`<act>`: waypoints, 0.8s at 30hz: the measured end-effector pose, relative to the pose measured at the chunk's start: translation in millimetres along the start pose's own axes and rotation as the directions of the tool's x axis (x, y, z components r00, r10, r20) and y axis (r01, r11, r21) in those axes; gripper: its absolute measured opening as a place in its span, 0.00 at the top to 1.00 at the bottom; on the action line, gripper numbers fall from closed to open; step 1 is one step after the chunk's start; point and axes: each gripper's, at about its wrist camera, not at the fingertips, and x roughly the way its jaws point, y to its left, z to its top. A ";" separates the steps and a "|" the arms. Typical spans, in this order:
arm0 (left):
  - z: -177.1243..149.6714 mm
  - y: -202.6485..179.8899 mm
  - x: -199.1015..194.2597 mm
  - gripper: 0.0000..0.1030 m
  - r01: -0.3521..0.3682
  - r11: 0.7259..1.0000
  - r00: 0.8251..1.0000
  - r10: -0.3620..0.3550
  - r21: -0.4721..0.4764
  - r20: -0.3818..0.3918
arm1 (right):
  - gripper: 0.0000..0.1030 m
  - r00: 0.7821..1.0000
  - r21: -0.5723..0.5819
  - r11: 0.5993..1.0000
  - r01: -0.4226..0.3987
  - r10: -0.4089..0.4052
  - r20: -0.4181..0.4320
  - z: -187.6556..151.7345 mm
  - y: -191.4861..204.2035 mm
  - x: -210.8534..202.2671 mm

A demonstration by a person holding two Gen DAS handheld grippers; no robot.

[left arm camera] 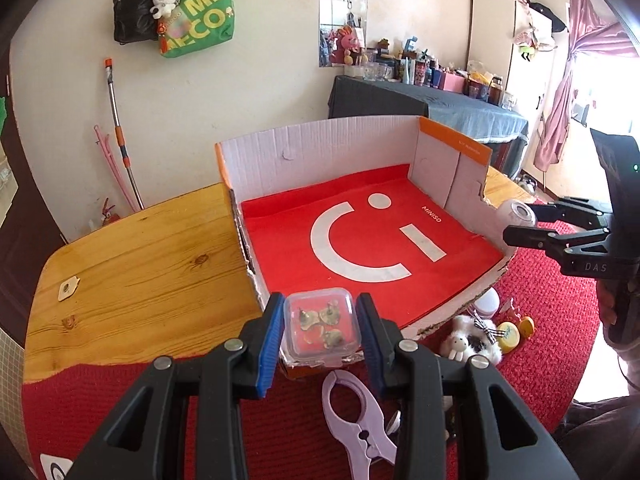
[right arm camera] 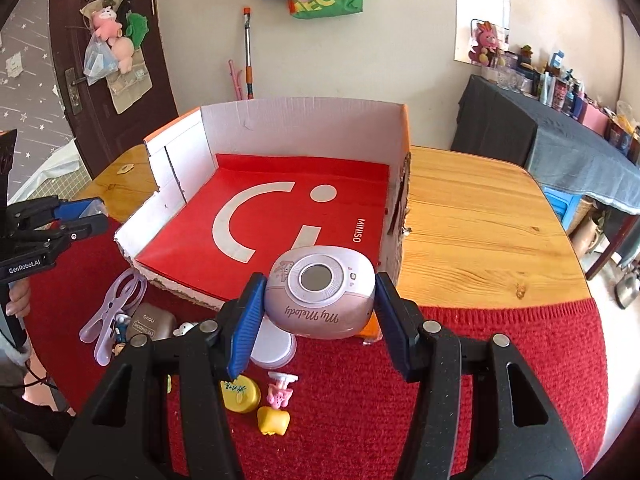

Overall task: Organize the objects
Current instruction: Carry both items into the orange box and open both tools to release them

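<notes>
- Clear plastic case (left arm camera: 322,325) sits pinched in the left gripper (left arm camera: 320,344), over the cardboard box's (left arm camera: 320,140) torn near edge
- Right gripper (right arm camera: 318,320) pinches the pink device (right arm camera: 320,296) above the same edge
- Box floor lies bare

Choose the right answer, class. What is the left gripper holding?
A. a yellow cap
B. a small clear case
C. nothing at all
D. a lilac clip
B: in the left wrist view the left gripper has its blue pads pressed on both sides of the clear case, which is raised at the near edge of the box, while the lilac clip lies below on the red mat.
</notes>
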 end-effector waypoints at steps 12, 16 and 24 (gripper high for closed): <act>18.6 -2.4 64.6 0.63 0.073 0.990 0.972 -0.043 0.123 -0.230 | 0.49 0.948 -0.192 0.968 -0.161 0.098 -0.304 30.3 4.2 60.1; 19.4 -4.7 79.9 0.63 0.097 0.981 0.955 -0.044 0.168 -0.294 | 0.49 0.917 -0.217 0.957 -0.191 0.095 -0.388 29.0 5.5 76.6; 18.2 -10.6 94.3 0.63 0.145 0.961 0.927 -0.049 0.235 -0.371 | 0.49 0.870 -0.269 0.934 -0.234 0.078 -0.487 28.8 10.8 96.2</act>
